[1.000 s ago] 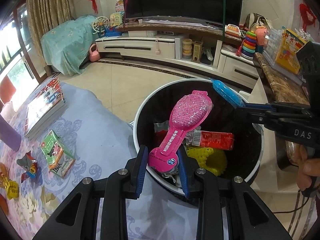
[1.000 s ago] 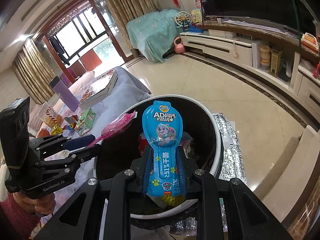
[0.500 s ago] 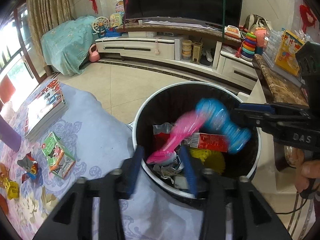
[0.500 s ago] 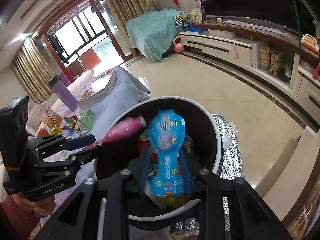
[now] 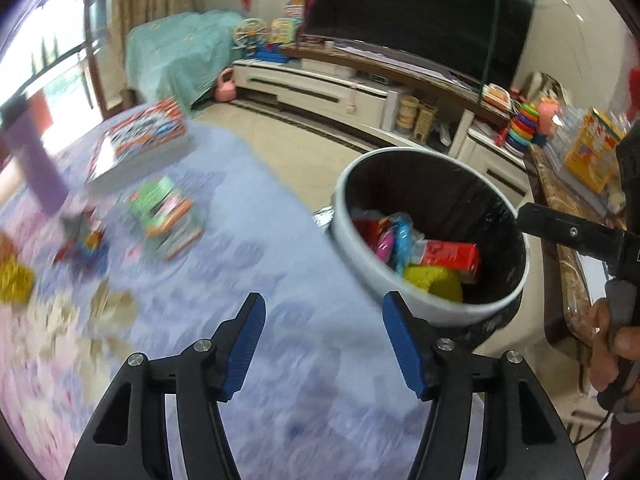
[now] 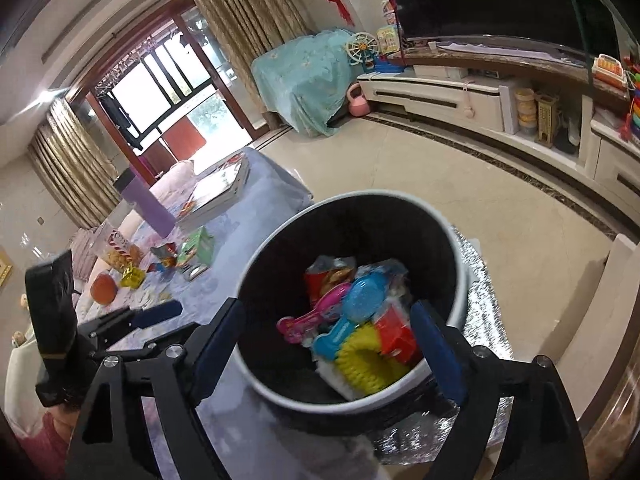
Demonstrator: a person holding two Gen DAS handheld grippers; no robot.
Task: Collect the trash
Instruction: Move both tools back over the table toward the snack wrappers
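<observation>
A white bin with a black liner (image 5: 352, 256) (image 6: 280, 392) stands beside the table. In it lie a pink wrapper (image 6: 316, 314) (image 5: 384, 242), a blue wrapper (image 6: 352, 316) (image 5: 402, 240), a red packet (image 5: 450, 254) (image 6: 394, 334) and a yellow piece (image 5: 434, 282) (image 6: 366, 368). My left gripper (image 5: 323, 346) is open and empty over the blue tablecloth, left of the bin. My right gripper (image 6: 332, 354) is open and empty above the bin's near rim. Loose wrappers lie on the table: a gold one (image 5: 14, 282), a red-blue one (image 5: 82, 236) and a green box (image 5: 168, 216).
A stack of books (image 5: 140, 142) and a purple bottle (image 5: 34, 160) stand on the table (image 5: 280, 360). A marble counter (image 5: 560, 208) runs right of the bin. A TV cabinet (image 6: 460, 92) and tiled floor (image 6: 440, 176) lie beyond. An orange fruit (image 6: 104, 290) sits at the table's far left.
Both grippers opened and let go of the pink and blue wrappers, which fell into the bin. My left gripper swung left over the table.
</observation>
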